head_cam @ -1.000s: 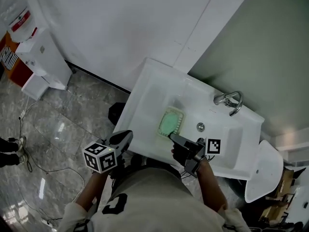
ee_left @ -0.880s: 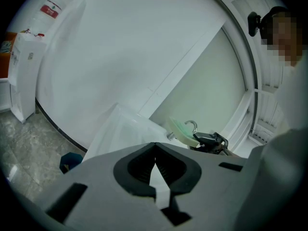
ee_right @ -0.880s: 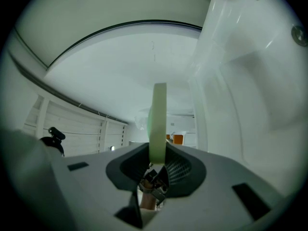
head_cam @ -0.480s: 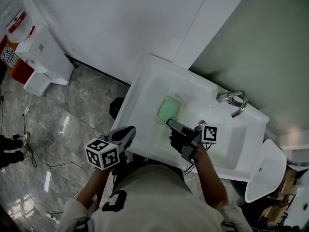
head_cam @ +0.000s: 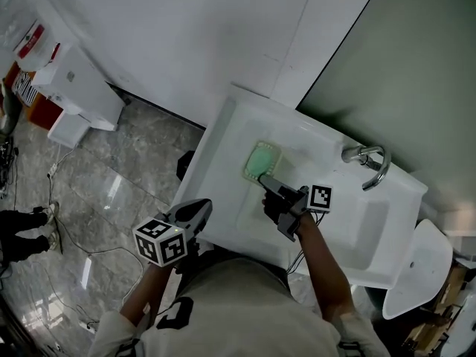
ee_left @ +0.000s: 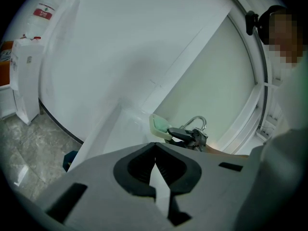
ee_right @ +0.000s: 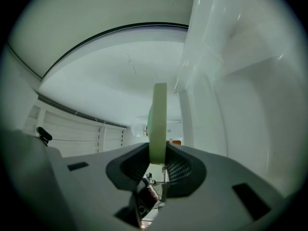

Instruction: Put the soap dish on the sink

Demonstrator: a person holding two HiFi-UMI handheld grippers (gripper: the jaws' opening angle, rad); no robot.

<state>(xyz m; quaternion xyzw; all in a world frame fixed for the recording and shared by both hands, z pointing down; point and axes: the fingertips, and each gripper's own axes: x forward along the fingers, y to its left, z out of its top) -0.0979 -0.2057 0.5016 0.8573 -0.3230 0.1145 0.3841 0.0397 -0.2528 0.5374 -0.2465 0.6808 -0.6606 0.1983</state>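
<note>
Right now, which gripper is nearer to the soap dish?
Right. The right gripper is clamped on the near edge of the soap dish, above the sink; the left gripper is apart from it, off the sink's front rim.

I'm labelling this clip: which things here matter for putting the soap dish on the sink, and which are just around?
In the job:
soap dish
right gripper, clamped on it
sink

Just around:
faucet
left gripper, shut, empty
white floor unit
</note>
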